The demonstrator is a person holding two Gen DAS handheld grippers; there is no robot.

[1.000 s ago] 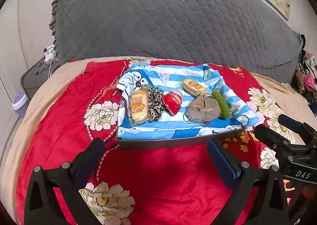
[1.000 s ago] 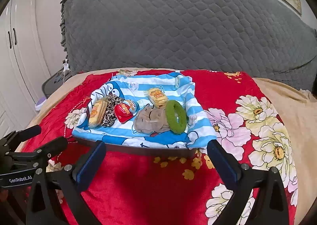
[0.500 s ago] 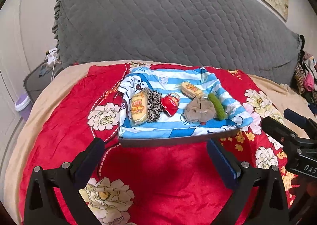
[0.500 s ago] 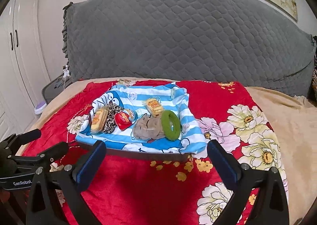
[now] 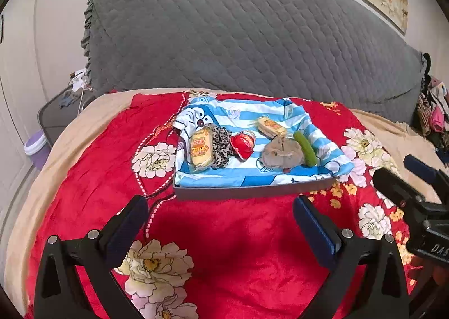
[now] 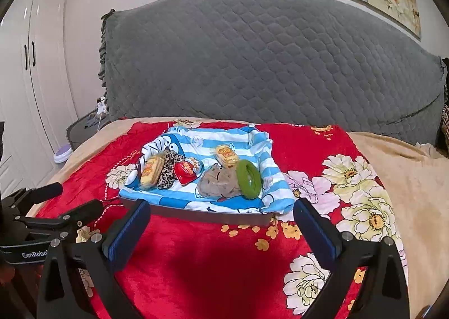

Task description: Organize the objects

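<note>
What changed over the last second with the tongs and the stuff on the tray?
Both tongs, left and right, drew back and rose: the tray looks smaller and farther, and more of the headboard and wall pictures shows. Nothing was gripped or released. Both stayed open and empty, and the snack packets, red pouch, grey cloth and green ring lie as before.

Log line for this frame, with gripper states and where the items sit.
left gripper: open, empty | right gripper: open, empty | both short of tray | green ring, red pouch, two snack packs on striped cloth | nothing grasped
</note>
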